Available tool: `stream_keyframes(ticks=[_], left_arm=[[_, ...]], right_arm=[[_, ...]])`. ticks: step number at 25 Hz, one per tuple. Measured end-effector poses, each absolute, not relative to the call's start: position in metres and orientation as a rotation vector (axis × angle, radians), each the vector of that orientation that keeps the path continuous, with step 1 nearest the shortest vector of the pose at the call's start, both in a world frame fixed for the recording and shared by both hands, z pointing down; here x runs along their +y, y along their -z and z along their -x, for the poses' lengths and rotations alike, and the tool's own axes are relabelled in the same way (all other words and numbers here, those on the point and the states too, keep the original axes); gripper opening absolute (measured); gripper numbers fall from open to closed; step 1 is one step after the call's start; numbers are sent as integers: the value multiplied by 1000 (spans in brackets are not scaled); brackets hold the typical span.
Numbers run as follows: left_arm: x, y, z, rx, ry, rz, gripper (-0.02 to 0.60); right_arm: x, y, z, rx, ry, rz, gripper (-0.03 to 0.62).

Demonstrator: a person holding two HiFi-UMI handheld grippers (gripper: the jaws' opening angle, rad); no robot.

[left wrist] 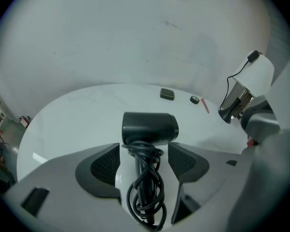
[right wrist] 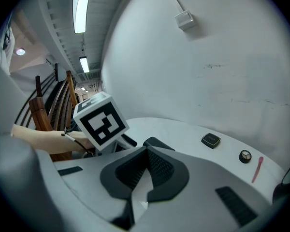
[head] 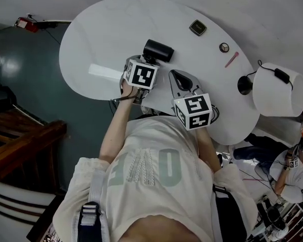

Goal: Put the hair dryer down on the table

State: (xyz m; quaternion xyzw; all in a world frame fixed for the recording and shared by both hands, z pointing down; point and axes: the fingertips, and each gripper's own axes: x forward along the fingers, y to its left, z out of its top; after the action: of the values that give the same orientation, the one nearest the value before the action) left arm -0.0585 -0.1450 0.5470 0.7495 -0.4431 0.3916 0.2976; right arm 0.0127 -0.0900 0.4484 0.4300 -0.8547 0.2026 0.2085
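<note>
A black hair dryer [head: 158, 50] lies on the white oval table [head: 106, 39], its barrel pointing across the tabletop. In the left gripper view its handle [left wrist: 144, 178], wrapped in its black cord, runs back between the jaws of my left gripper [left wrist: 144, 153]. The jaws stand wide and the pads do not press on the handle. My left gripper [head: 147, 62] sits just behind the dryer. My right gripper [head: 179, 77] hovers beside it to the right, its jaws [right wrist: 146, 151] meeting at the tips with nothing between them.
Far on the table lie a small dark square case [head: 197, 27], a round button-like item [head: 224, 47] and a pink pen [head: 231, 59]. A white lamp shade [head: 279, 89] with a black cord stands at the right edge. Wooden furniture [head: 20, 140] stands left; another person [head: 293, 170] is at lower right.
</note>
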Motion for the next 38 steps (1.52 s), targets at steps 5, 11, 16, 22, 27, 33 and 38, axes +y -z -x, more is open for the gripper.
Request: stream_keyframes(ticks=[5,11,16,22,27,33,38], left_arm=[[-168,-477,58,-1308,-904,-2121,311],[-174,-376,56,-1491,-622,-2332,294],[-163,-307,62,-1661,-421,-2443,272],[-135,-262,68,-1772,-301,-2505,224],[-123,-240,82,-1950,-155,-2509,12],[-111,-236,87,-1993,-127,-2523,6],[-110,-239,85,-2002,-179,-2542,6]], right_arm=[[-101,-433,-14,-2411,-515,-1236,-3],[-113,-371,-14,-2570,-515,-1348,-3],[-116,-316,-17,-2691,-388,-1460,-3],[-113,-286,-12,-2742,-254,-1463,-3],[-110,-278,-11,-2737,-213,-1493,-3],[-107,-274,-6,-2744,-213,-1507,-3],[-105,-275,-3,-2747,-197,-1480,-3]])
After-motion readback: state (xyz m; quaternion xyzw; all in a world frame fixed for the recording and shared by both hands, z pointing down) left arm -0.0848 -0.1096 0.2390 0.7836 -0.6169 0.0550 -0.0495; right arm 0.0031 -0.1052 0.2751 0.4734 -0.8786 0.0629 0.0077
